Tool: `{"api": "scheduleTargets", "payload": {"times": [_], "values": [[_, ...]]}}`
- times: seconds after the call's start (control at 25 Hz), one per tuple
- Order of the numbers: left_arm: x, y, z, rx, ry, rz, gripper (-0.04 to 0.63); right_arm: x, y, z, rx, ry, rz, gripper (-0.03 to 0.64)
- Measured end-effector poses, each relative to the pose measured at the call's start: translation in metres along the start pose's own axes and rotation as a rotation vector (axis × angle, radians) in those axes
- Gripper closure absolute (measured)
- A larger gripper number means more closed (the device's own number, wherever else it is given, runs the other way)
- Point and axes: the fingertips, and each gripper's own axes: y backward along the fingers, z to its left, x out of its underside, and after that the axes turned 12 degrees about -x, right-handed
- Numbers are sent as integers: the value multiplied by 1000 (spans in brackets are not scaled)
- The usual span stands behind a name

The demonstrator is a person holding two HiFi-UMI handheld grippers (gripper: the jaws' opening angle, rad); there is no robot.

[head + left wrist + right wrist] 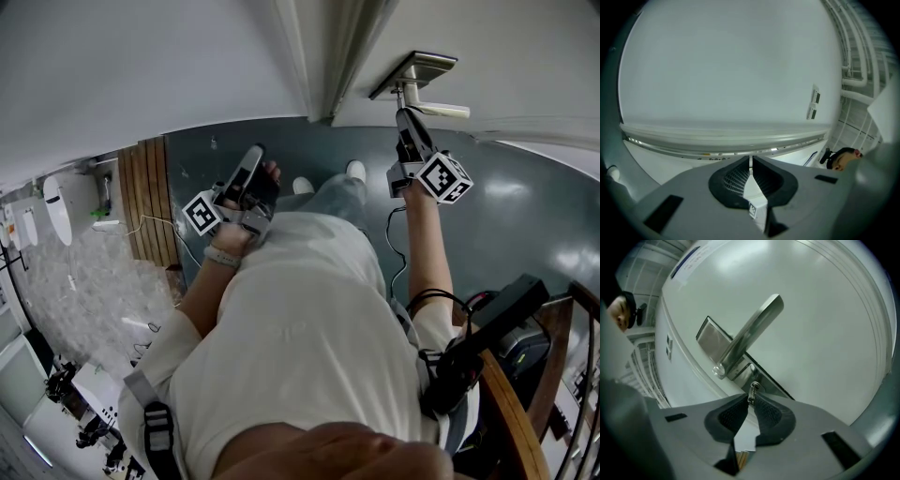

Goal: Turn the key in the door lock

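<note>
Right gripper view: jaws clamped on the key

The right gripper point(751, 401) has both jaws pressed together on the head of the key point(753, 390). The key sits in the lock point(750, 375) of the door point(825, 310), directly beneath the metal lever handle point(752, 331) and on the same metal plate point(708, 336). The door hardware appears tilted across this view.

In the head view, the right gripper points at the door just below the handle, at the end of an outstretched arm.

The left gripper point(750, 163) is held well apart from the door, in front of the person's body. Its jaws stand together with nothing between them, facing a pale wall point(731, 70).
</note>
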Motion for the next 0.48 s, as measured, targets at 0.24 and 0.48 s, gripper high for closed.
{"api": "scheduleTargets", "payload": {"times": [0.24, 0.48], "values": [[0, 0, 0, 1, 3, -2, 584, -5, 0, 0, -40, -91, -40, 572], [-1, 0, 1, -1, 8, -2, 584, -4, 2, -5, -62, -190, -64, 572]]}}
